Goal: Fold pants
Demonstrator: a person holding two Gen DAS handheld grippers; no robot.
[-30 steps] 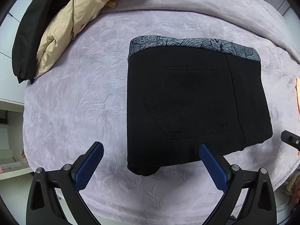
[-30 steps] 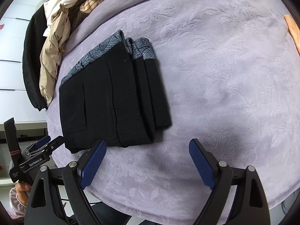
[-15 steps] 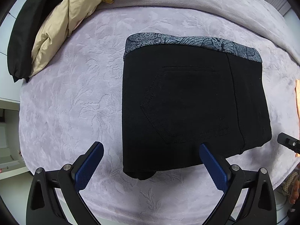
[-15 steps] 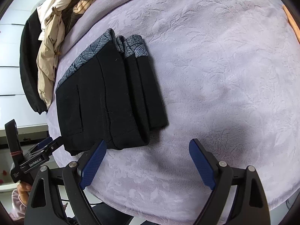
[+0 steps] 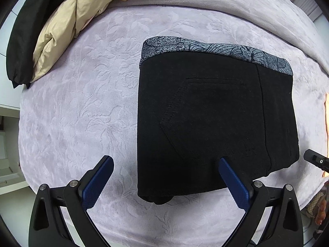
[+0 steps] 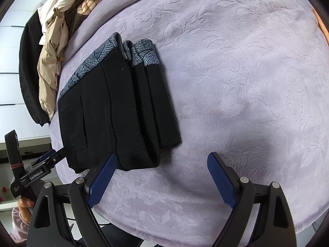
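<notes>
Holding your left gripper [image 5: 165, 165] spread wide and empty over the near edge of the pants [image 5: 216, 119], you grip nothing, and your right gripper [image 6: 161, 162] is likewise splayed and empty just beside their corner. The pants lie folded into a compact stack on the lilac blanket [image 6: 246, 72], patterned waistband [image 5: 205, 47] away from you, so the fold looks done.

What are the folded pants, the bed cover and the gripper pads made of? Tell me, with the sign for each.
Pants: matte black woven cloth, likely stretch twill, with a stitched pocket and a grey printed band.
Bed cover: soft lilac plush, probably fleece, with an embossed leaf pattern.
Pads: blue, grid-textured, apparently rubber or plastic.
</notes>
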